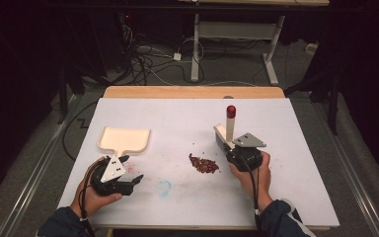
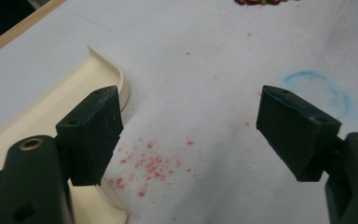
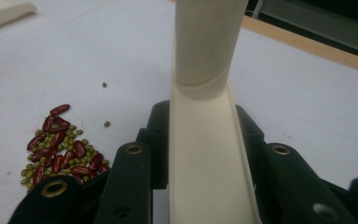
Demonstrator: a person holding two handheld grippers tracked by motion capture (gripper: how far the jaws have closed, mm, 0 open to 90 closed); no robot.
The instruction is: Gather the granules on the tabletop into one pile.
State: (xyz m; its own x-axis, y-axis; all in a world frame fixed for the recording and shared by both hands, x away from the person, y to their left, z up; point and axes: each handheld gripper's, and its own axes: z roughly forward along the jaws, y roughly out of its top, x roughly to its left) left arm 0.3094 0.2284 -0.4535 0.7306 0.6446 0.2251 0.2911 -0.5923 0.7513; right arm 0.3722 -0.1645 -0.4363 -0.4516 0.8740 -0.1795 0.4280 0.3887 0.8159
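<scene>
Two tools are in play: a brush [image 1: 230, 124] and a dustpan [image 1: 124, 139]. The right gripper [image 1: 225, 143] has its jaws pressed together on the brush's cream block, with the handle standing up and its red tip on top. In the right gripper view, the block [image 3: 209, 158] sits squarely between the black jaws. The left gripper [image 1: 132, 174] rests on the white table [image 1: 296, 163] with its jaws spread and nothing between them. It lies just beside the pan's near edge, by the short handle.

The work in hand appears to be sweeping the beans [image 1: 204, 164] into the pan. The pile of red and small green beans lies near the table's middle, between the two grippers, just left of the brush and well apart from the pan. A few stray beans [image 3: 106, 123] sit just beyond the pile.

To do the step well:

1. Grip the pan's handle with the left gripper before sweeping, so that the pan cannot slide.
2. Set the pan's open lip flat on the table, facing the pile.
3. Lower the brush on the far side of the pile from the pan, keeping its working edge level on the surface.
4. Sweep in short, slow strokes; round beans are likely to roll and scatter under a fast stroke.
5. Collect the strays last.
</scene>
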